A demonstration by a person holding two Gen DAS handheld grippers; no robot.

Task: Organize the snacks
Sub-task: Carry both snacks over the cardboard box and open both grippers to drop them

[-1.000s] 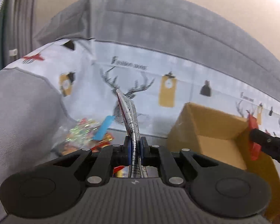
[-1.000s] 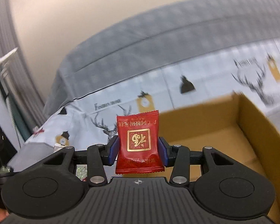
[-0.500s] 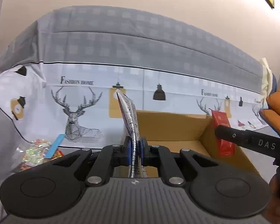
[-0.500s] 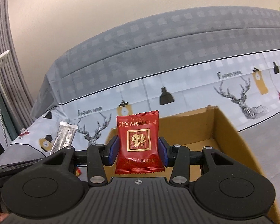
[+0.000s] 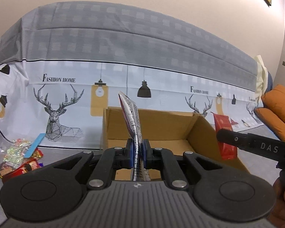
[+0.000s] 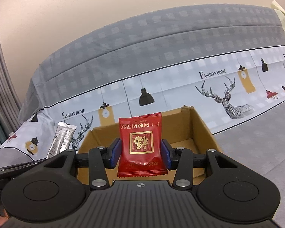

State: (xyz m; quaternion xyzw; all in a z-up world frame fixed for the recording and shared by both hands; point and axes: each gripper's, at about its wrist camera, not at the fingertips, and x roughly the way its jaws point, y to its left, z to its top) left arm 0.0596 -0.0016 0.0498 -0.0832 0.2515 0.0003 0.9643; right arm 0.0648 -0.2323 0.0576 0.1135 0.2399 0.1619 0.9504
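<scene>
Left tool pinches flat silver foil sachet; right tool clamps glossy red crinkle-edged packet; corrugated cardboard box beyond.

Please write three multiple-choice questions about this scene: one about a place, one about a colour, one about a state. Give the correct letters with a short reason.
1. Where does the pile of loose snacks lie, seen from the left wrist?
A. left of the cardboard box
B. inside the box
C. on the orange cushion

2. What colour is the packet in the right gripper?
A. green
B. red
C. white

3. What is the state of the left gripper?
A. open and empty
B. shut on a silver sachet
C. shut on a spoon

Answers: 1 A, the pile lies on the cover left of the box. 2 B, the wrapper is red with gold print. 3 B, the blue pads pinch the sachet.
</scene>
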